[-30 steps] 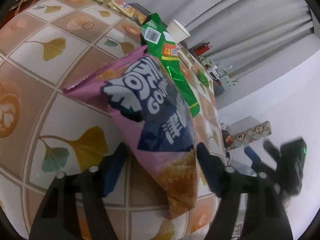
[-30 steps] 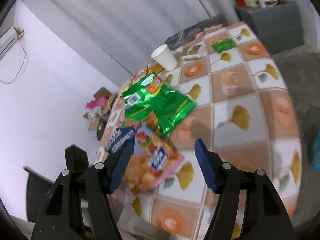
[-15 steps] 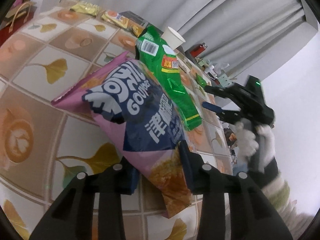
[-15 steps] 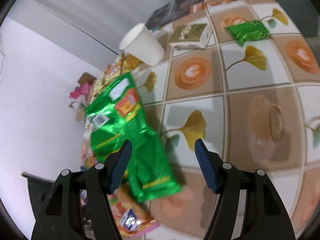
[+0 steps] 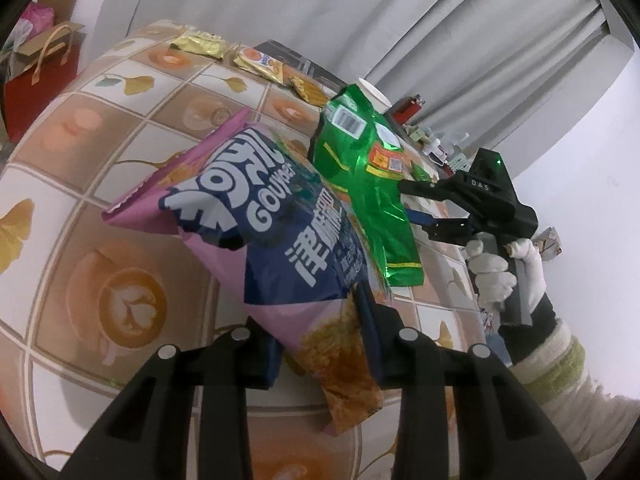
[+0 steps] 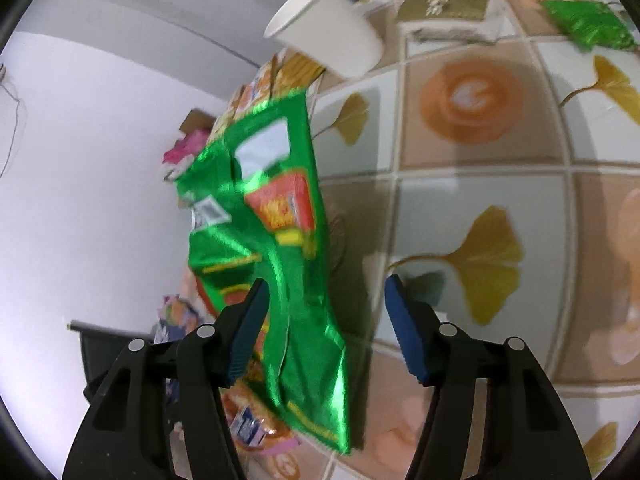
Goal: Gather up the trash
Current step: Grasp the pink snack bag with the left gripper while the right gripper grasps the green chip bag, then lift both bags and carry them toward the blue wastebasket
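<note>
The left gripper had its jaws drawn in on the lower end of the pink and blue snack bag, both pads pressing the packet and still closing a little. The bag stood lifted off the tiled table, its torn top slanting up toward the far left.

Just right of it the green foil bag rose from the table at a tilt, its barcode end uppermost. In the left wrist view the right gripper reached in from the right, held by a white-gloved hand, with its fingers on either side of the bag's right edge. In the right wrist view the right gripper was about half open and closing, with the green foil bag between its jaws; the left pad sat against the foil while the right pad stood apart from it, so nothing was clamped yet.

At the far side of the table stood a white paper cup, with a flat olive packet and a small green wrapper to its right. Gold and yellow wrappers lay along the far left edge
</note>
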Available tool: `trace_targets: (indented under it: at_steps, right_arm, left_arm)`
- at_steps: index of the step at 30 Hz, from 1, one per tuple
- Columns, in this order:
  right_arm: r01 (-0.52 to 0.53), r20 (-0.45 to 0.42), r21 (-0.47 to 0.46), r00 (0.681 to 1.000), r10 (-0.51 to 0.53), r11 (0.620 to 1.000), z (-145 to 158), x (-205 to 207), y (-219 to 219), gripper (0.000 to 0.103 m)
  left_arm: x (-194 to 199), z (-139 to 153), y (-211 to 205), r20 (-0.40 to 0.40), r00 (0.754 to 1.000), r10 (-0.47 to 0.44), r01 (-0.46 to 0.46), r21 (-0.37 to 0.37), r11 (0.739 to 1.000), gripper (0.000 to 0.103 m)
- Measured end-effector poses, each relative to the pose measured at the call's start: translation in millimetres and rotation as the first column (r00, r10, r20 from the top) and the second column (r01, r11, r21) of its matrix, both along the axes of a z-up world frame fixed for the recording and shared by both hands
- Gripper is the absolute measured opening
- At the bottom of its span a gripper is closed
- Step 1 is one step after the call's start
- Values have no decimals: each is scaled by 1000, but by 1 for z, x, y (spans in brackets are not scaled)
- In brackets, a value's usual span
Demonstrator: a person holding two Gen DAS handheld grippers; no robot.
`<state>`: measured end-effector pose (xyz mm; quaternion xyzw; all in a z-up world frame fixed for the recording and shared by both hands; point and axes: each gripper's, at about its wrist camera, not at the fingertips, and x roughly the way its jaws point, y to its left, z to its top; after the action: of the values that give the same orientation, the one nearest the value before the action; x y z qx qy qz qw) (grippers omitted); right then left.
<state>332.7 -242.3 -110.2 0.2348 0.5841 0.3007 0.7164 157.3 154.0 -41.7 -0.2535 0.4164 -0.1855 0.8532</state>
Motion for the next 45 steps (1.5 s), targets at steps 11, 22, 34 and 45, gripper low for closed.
trace_targets:
  at_steps: [11, 22, 34, 45]
  right_arm:
    - [-7, -89, 78, 996, 14, 997, -19, -20, 5, 21]
    - [59, 12, -7, 998, -59, 998, -13, -44, 5, 2]
    - [211, 150, -62, 968, -200, 976, 7, -84, -39, 1]
    - [349, 192, 6, 919, -344, 937, 19, -116, -88, 0]
  left_arm:
    - [6, -3, -9, -13, 1000, -14, 14, 10, 1000, 31]
    - [7, 3, -12, 1, 1000, -23, 23, 8, 1000, 30]
    - [4, 28, -28, 63, 996, -60, 59, 29, 998, 29]
    - [-2, 53, -48, 128, 988, -91, 78, 99, 992, 28]
